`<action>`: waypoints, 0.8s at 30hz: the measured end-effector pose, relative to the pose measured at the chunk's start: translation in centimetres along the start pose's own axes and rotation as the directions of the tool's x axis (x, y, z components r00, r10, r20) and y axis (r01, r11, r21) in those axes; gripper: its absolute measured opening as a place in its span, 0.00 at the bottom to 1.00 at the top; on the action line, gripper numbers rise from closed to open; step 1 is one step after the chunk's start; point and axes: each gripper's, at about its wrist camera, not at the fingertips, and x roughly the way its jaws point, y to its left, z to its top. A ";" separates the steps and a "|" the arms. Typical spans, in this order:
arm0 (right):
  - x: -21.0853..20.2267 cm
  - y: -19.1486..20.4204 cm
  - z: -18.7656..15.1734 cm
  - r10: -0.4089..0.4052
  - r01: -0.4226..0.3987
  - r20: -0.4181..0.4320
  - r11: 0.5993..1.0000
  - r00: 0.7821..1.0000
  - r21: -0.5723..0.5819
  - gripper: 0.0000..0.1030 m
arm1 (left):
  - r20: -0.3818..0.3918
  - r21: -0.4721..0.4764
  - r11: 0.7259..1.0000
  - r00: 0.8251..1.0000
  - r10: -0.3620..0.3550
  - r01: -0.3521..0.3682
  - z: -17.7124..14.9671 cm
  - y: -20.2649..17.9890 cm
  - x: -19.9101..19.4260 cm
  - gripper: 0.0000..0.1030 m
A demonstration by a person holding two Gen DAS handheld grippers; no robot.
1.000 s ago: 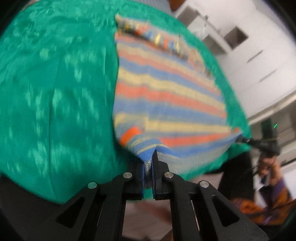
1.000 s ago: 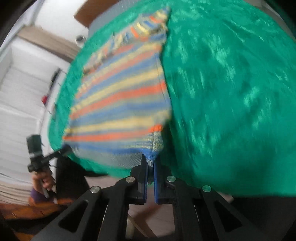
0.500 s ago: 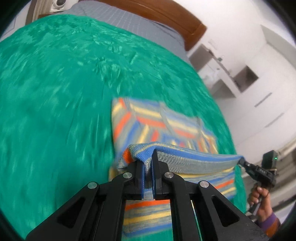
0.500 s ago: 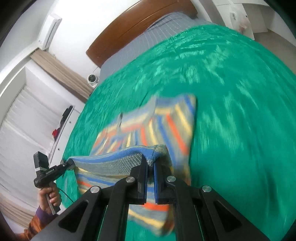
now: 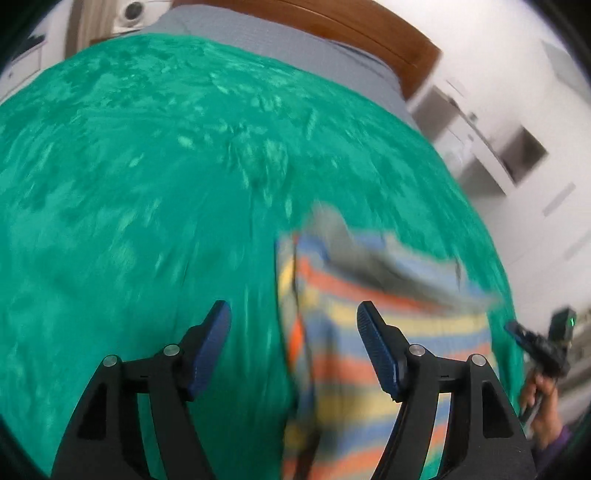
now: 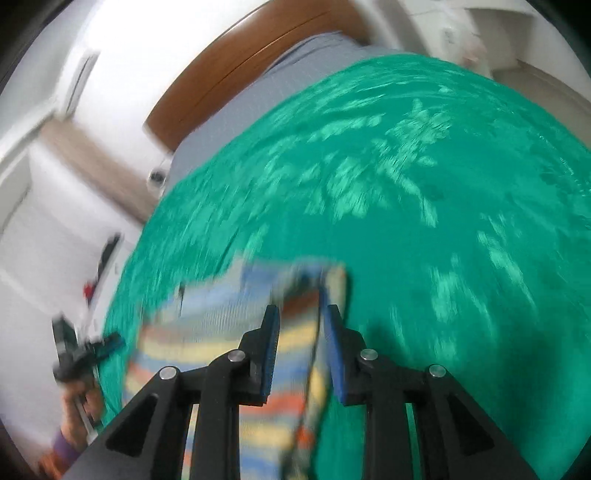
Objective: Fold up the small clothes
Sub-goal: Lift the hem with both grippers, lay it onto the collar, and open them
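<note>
A small knit garment [image 5: 369, 332] with blue, orange and yellow stripes lies folded over itself on the green bedspread [image 5: 147, 184], blurred by motion. My left gripper [image 5: 293, 321] hovers over its left edge with the jaws opening wide and nothing pressed between the pads. In the right wrist view the garment [image 6: 221, 332] shows again. My right gripper [image 6: 301, 314] stands over its right edge, jaws opening, with a loose strip of cloth between the pads that they do not press. Each view shows the other gripper in a hand: the right gripper [image 5: 535, 339] and the left gripper [image 6: 85, 350].
The green bedspread [image 6: 443, 221] covers most of a bed with a grey sheet [image 5: 295, 48] and a wooden headboard [image 5: 369, 33] at the far end. White cabinets [image 5: 517, 155] stand beyond the bed's right side. A white wall unit [image 6: 44, 240] stands left of the bed.
Both grippers carried the garment's near hem away from me and over the rest of it. Then both jaws opened and let go of the cloth, the left wider than the right.
</note>
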 end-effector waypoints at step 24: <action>-3.5 2.0 -10.7 -0.006 -0.023 -0.238 0.993 0.971 -0.118 0.08 | -0.197 0.119 0.993 0.980 0.033 -0.009 -9.8 -0.9 -0.9 0.04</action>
